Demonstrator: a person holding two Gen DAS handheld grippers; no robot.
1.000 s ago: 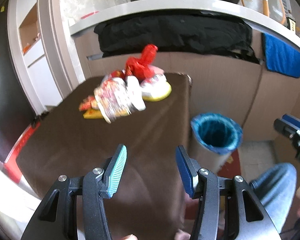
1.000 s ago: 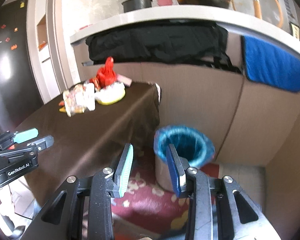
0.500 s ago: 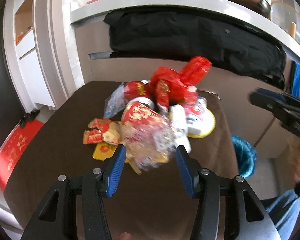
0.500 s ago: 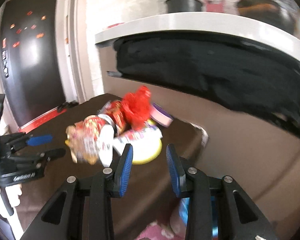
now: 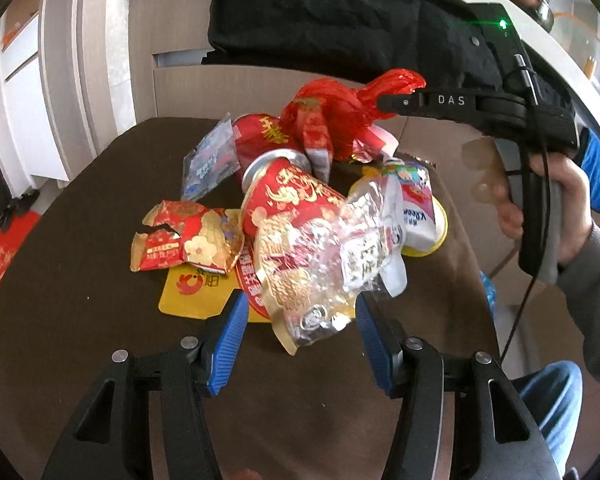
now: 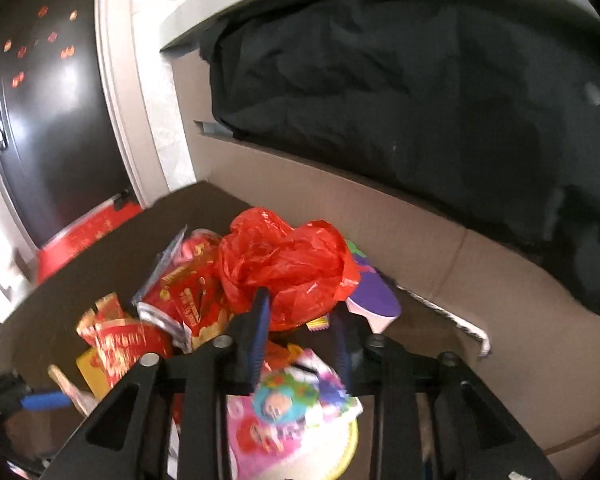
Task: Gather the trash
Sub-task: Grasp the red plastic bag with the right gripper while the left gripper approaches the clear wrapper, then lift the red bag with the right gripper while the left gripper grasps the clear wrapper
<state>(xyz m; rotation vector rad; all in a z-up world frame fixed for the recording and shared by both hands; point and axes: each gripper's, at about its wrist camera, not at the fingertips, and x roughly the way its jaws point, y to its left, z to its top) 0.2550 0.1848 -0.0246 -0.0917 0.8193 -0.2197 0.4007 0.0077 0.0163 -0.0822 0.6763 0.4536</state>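
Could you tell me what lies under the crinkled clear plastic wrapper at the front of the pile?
Under the clear plastic wrapper lie a red gold-patterned can and a yellow card; anything beneath those is covered.

The left gripper (image 5: 298, 336), black-framed with ribbed blue pads, fills the lower middle of its view, jaws wide and just opening further. The right gripper (image 6: 300, 332), seen at upper right of the left view in a grey-sleeved hand (image 5: 540, 208), has jaws narrower, just closing, pads not visibly pressing anything.
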